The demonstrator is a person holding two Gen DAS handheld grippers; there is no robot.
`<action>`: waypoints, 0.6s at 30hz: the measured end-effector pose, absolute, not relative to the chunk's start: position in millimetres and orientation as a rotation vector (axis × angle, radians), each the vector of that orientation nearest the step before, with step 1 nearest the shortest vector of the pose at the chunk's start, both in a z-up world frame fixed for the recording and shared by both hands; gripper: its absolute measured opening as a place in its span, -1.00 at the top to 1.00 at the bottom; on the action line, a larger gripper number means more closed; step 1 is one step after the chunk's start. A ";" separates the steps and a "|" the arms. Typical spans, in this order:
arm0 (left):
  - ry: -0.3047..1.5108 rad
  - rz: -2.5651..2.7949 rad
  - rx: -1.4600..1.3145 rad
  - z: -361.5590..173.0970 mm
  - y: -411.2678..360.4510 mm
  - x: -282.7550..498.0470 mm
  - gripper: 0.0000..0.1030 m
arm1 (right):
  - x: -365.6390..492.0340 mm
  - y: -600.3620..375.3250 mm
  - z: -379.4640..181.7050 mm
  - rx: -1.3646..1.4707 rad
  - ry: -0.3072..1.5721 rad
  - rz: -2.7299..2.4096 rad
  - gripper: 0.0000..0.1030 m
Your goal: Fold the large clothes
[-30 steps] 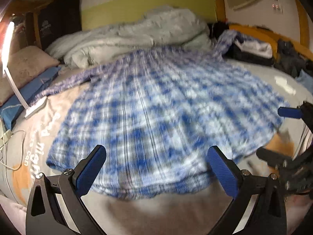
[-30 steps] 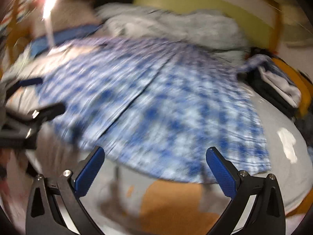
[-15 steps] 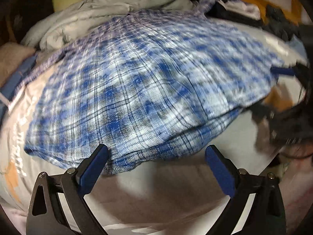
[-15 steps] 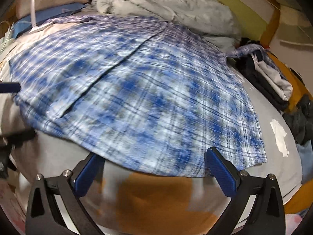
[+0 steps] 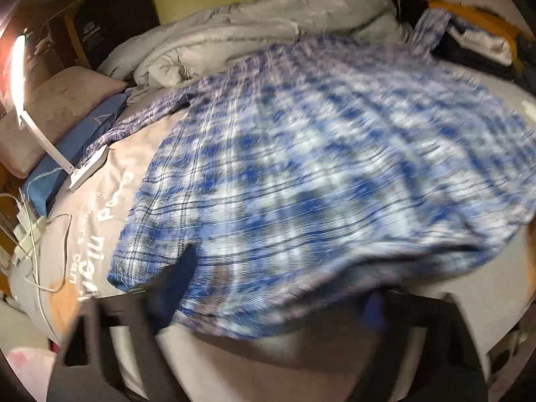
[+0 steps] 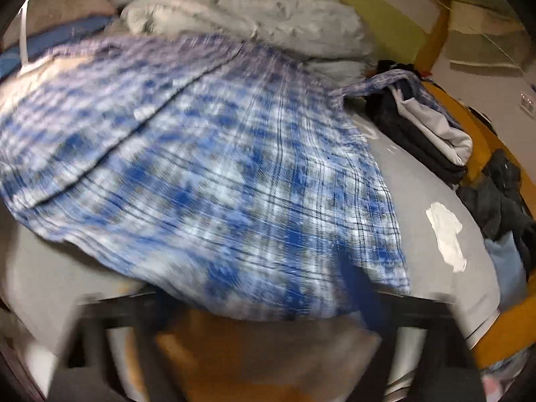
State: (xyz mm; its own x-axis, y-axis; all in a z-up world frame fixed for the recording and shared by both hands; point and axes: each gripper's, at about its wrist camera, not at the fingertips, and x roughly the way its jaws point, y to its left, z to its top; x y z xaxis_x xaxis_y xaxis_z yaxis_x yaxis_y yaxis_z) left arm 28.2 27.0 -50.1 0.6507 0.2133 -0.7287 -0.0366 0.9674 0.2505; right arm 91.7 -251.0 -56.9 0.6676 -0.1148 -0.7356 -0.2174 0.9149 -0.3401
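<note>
We see a blue plaid shirt (image 5: 318, 181) spread flat on the bed (image 5: 268, 351) for folding. Our left tongs (image 5: 278, 288) and right tongs (image 6: 261, 288) have just been closing over its near hem; blur hides whether they grip.

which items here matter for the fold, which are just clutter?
In play:
plaid shirt
left tool, right tool, both closing at its near hem

Clutter:
grey duvet
lamp
dark clothes pile
pillow

Home bedroom: bed (image 5: 140, 154) with rumpled duvet (image 5: 268, 23), pillow (image 5: 50, 114) (lamp (image 5: 20, 67) bedside).
</note>
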 end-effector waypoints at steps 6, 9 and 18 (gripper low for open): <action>0.814 0.174 0.198 -38.9 48.0 34.3 0.78 | 100.2 -272.4 -43.6 -0.322 0.856 0.069 0.79; 0.762 0.215 0.239 -16.1 50.7 49.5 0.81 | 106.8 -267.6 -16.4 -0.344 0.772 0.072 0.81; 0.923 0.174 0.231 10.4 81.3 158.4 0.80 | 200.6 -250.2 18.3 -0.414 0.743 0.073 0.81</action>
State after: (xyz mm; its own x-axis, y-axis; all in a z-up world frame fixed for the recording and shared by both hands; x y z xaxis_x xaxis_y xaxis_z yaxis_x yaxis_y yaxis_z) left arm 158.4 81.3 10.4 0.5921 0.2468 -0.7672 -0.0499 0.9614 0.2707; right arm 200.6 -250.2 18.3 0.7375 -0.0809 -0.6704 -0.2090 0.9167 -0.3405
